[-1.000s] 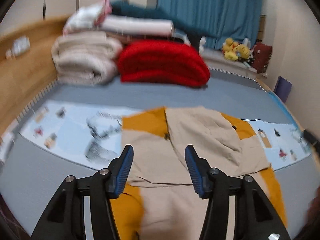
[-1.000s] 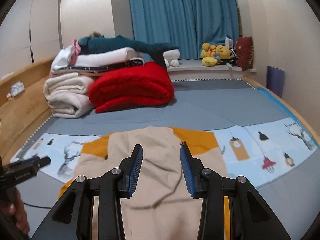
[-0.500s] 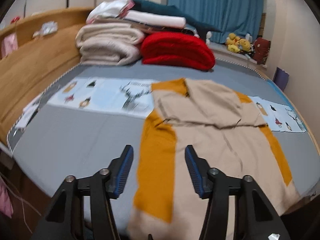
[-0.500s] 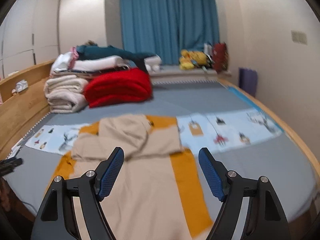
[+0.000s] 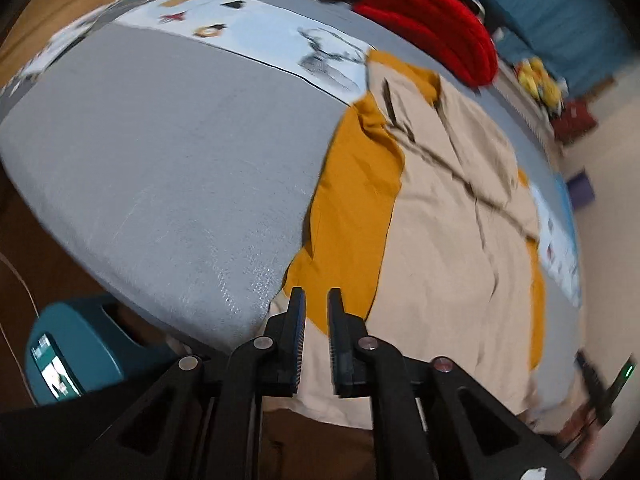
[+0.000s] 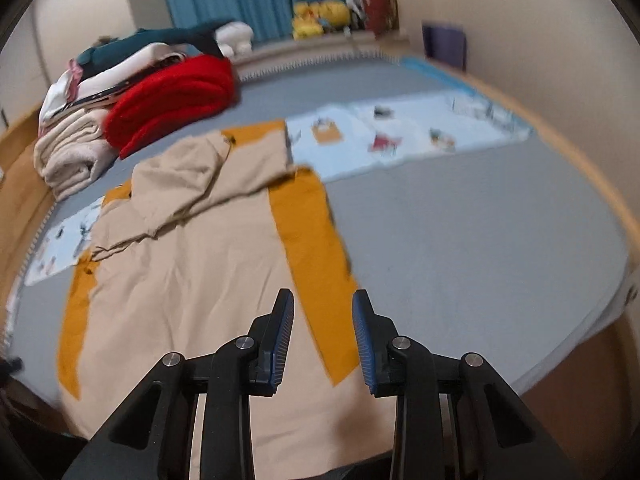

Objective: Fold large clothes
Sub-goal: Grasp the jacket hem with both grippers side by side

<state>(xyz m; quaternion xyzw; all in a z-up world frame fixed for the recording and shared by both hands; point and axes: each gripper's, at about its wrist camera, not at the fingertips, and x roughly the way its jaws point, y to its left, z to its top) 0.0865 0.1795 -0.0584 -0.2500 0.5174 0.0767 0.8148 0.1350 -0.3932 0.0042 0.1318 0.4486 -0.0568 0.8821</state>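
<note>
Two grippers, both mine, hang over the near hem of a beige-and-mustard garment (image 6: 188, 280) spread across the grey bed (image 6: 460, 240). My left gripper (image 5: 316, 340) has its jaws drawn nearly together, a narrow gap between them; whether hem cloth sits in that gap I cannot tell (the view is smeared by motion). It sits at the garment's lower-left corner, where the mustard side panel (image 5: 352, 208) meets the mattress edge. My right gripper (image 6: 322, 336) has its jaws spread wide and holds nothing, poised over the other mustard stripe (image 6: 316, 256) near the hem at 6 o'clock in its view. The garment's upper part lies already folded down on itself toward 11 o'clock, with a red blanket (image 6: 172, 100) and a stack of folded bedding (image 6: 72, 152) beyond it.

The risks, as I judge them: the hem overhangs the bed edge, so a shallow pinch on the left could take one layer only, or none, and the corner would slip off toward the floor. If my right jaws close late or off the stripe, the two corners would lift unevenly and the fold would skew, dragging the already folded upper part out of line.
</note>
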